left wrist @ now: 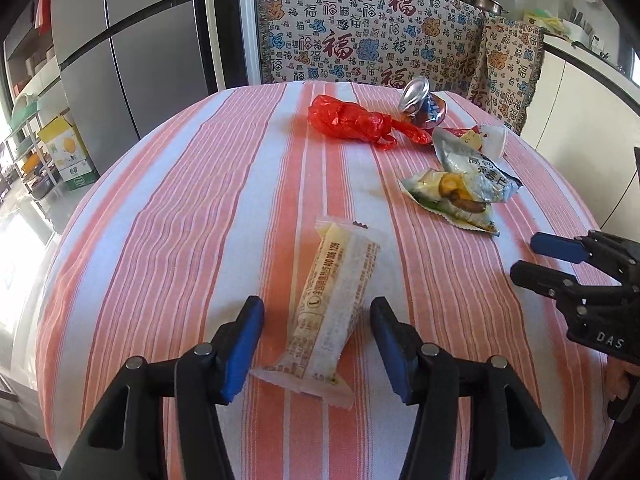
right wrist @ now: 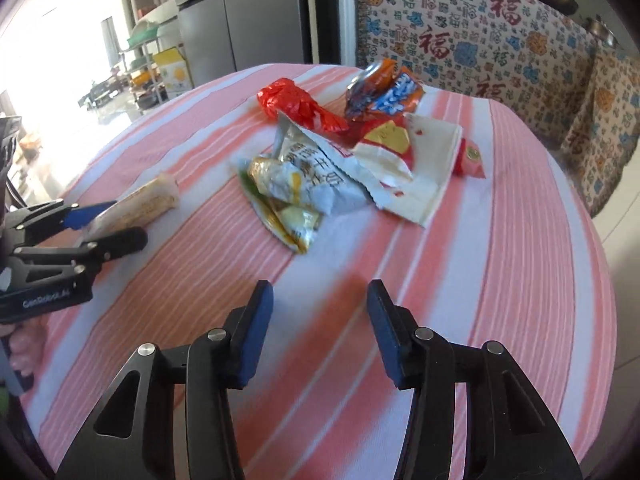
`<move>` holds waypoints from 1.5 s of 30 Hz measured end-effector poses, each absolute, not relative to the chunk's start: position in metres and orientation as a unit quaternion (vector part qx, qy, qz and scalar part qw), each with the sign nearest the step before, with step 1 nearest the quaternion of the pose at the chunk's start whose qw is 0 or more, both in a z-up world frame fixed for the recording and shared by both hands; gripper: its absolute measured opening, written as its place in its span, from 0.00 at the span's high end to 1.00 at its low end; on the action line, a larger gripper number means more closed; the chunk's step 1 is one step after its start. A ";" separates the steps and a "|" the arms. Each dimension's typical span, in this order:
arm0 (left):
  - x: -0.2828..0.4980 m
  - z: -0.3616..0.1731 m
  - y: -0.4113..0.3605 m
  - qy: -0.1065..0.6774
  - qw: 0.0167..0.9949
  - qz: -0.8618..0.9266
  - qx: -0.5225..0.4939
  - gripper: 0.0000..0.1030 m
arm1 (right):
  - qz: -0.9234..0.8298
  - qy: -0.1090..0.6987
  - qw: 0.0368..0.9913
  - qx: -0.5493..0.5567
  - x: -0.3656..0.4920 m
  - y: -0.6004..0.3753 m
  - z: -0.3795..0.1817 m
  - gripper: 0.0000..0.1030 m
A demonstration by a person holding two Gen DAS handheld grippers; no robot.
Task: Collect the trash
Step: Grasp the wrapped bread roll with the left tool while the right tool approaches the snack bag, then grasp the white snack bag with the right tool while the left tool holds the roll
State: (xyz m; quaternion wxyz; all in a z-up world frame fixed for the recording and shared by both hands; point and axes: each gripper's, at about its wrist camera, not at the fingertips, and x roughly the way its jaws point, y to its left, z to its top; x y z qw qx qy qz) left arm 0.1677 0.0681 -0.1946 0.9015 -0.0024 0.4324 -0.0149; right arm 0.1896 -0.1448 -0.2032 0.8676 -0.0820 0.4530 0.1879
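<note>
- Long pale snack wrapper [left wrist: 330, 312]: translucent cream with printed text, lying flat and lengthwise between the parted fingers of the left gripper [left wrist: 316, 344], neither pad touching it.
- Crumpled yellow-and-silver packet [left wrist: 456, 196]: ahead and right of those tongs, overlapped by a grey-white foil bag [left wrist: 476, 164].
- Torn red-and-white wrapper [right wrist: 416, 160]: just beyond the grey bag, flattened open.
- Red plastic bag [left wrist: 352, 120]: scrunched, farther ahead.
- Crushed can [left wrist: 420, 104]: tilted, beside the red bag.
- Right gripper [right wrist: 320, 328]: over bare cloth, well short of the pile.
</note>
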 end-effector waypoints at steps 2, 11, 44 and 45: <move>0.167 -0.195 0.067 0.433 0.901 -0.015 0.000 0.42 | 0.194 0.455 0.866 -0.072 0.186 -0.147 -0.203 0.34; 0.167 -0.195 0.068 0.433 0.901 -0.015 -0.002 0.41 | 0.210 0.417 0.880 -0.090 0.239 -0.130 -0.177 0.12; 0.163 -0.180 0.070 0.447 0.890 -0.087 -0.003 0.82 | 0.171 0.521 0.836 -0.015 0.233 -0.136 -0.192 0.62; 0.164 -0.182 0.070 0.451 0.888 -0.086 -0.002 0.82 | 0.180 0.520 0.835 -0.006 0.232 -0.139 -0.190 0.69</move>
